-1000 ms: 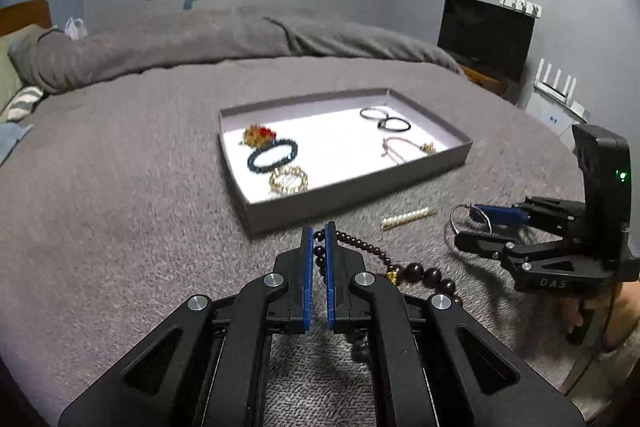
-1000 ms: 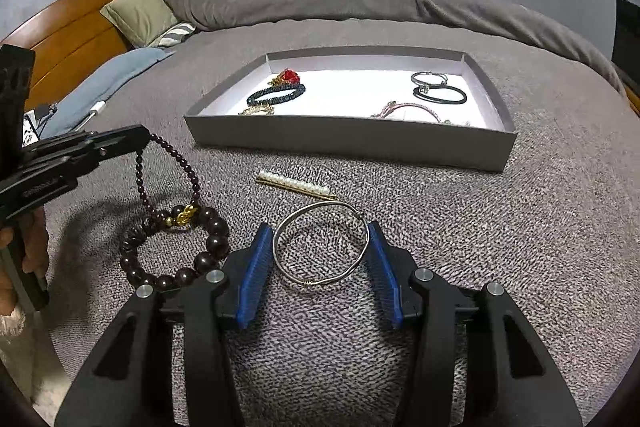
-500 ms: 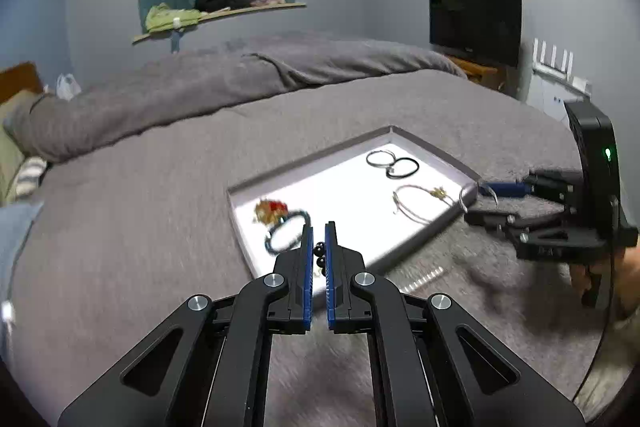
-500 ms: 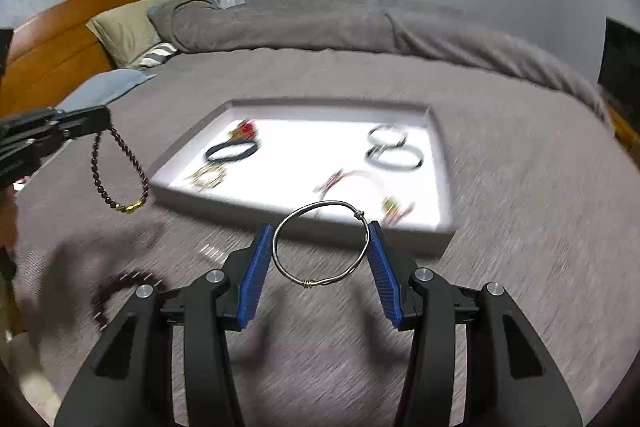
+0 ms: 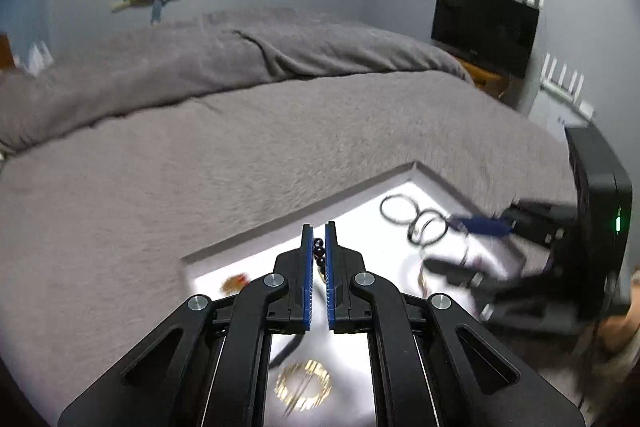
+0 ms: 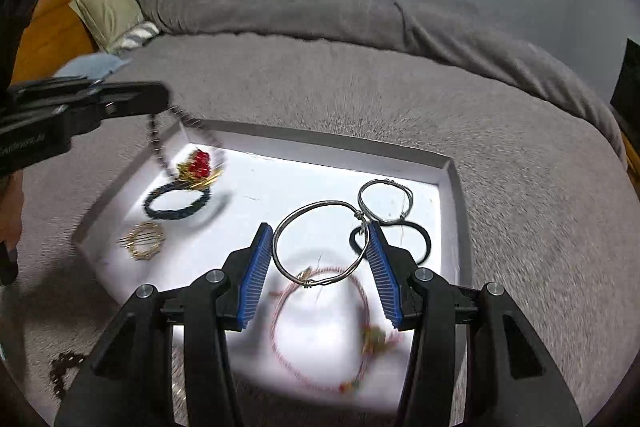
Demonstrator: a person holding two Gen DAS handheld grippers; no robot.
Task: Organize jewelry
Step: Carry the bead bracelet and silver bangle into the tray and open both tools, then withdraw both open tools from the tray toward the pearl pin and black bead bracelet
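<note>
My left gripper [image 5: 319, 241] is shut on a dark bead bracelet [image 5: 319, 251], which hangs above the left part of the white tray [image 6: 448, 173]; from the right wrist view the gripper [image 6: 160, 95] and the hanging beads [image 6: 156, 143] show over the red-and-gold piece [image 6: 197, 165]. My right gripper [image 6: 320, 247] is shut on a silver wire bangle [image 6: 320, 243] and holds it above the tray's right half. In the left wrist view the right gripper [image 5: 460, 239] reaches over the tray [image 5: 304, 211].
In the tray lie a dark blue bracelet [image 6: 176, 203], a gold bracelet [image 6: 144, 245], a silver ring bracelet [image 6: 384, 201], a black hair tie [image 6: 416, 243] and a pink cord bracelet [image 6: 320, 327]. Another dark bead bracelet [image 6: 64, 371] lies on the grey bedspread.
Both grippers have moved forward from the bedspread to over the tray, each carrying its piece. The bead bracelet and the silver bangle were lifted off the bed.
</note>
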